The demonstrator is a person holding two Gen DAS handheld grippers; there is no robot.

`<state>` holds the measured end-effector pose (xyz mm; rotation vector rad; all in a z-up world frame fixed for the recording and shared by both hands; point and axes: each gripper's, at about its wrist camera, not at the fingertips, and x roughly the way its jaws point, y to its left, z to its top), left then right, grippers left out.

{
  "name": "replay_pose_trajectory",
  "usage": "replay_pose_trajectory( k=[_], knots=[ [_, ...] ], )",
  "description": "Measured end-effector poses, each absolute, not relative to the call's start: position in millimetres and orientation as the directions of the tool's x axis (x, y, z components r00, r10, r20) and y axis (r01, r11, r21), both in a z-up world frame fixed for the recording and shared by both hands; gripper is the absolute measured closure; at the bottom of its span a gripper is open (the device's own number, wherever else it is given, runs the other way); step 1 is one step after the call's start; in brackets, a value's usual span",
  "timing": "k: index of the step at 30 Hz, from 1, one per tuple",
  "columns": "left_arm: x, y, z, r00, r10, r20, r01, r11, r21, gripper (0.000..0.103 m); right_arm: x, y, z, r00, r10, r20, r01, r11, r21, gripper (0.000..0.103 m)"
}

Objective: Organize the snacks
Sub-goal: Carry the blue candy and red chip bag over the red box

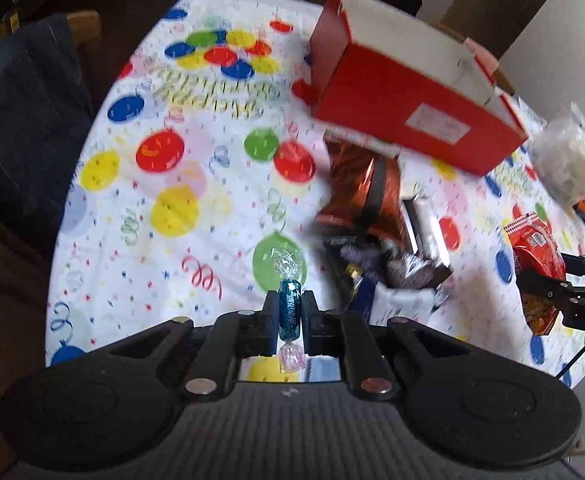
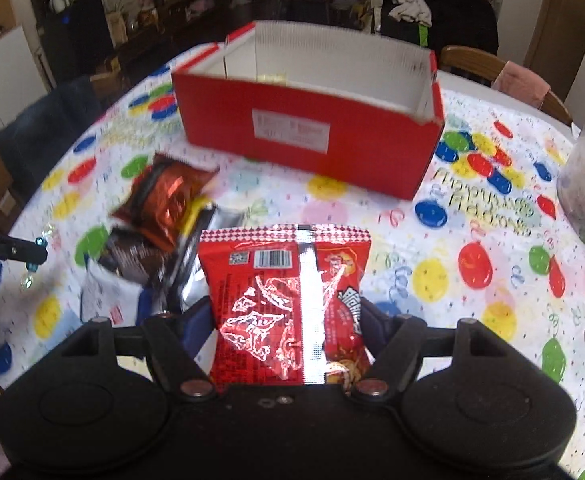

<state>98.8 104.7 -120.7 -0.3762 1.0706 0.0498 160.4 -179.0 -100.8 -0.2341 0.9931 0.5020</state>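
My left gripper (image 1: 290, 306) is shut on a small teal wrapped candy (image 1: 289, 308), held above the balloon-print tablecloth (image 1: 132, 208). A red snack packet (image 2: 288, 304) stands upright between the fingers of my right gripper (image 2: 288, 312), which is shut on it; the same packet (image 1: 538, 264) shows at the right of the left wrist view. The open red box (image 2: 312, 128) with a white inside stands on the table beyond both grippers. A pile of snack packets lies before it, topped by a copper foil packet (image 1: 362, 192) (image 2: 164, 200).
A clear plastic bag (image 1: 572, 160) with white contents sits at the table's right edge. A chair with dark cloth (image 1: 20, 120) stands at the left side. Another wooden chair (image 2: 492, 68) with a pink cloth stands behind the box.
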Motion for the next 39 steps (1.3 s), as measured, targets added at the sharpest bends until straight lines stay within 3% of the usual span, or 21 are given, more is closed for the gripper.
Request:
replay_pose_trajectory(
  k=[19, 30, 39],
  knots=[
    [202.9, 76.9, -31.7, 0.607, -0.117, -0.786, -0.150, 0.955, -0.257, 0.092, 247.7, -178.7, -35.5, 0.558, 0.342, -0.756, -0.479, 0.877, 0.043, 0.030],
    [298.2, 59.1, -19.4, 0.586, -0.073, -0.807, -0.152, 0.968, -0.198, 0.092, 339.4, -184.7, -34.5, 0.557, 0.328, -0.763, -0.434, 0.898, 0.069, 0.030],
    [372.7, 45.0, -23.2, 0.538, -0.013, -0.843, -0.173, 0.977, -0.126, 0.092, 396.2, -173.9, -43.7, 0.571, 0.284, -0.770, -0.452, 0.892, -0.006, 0.030]
  ],
)
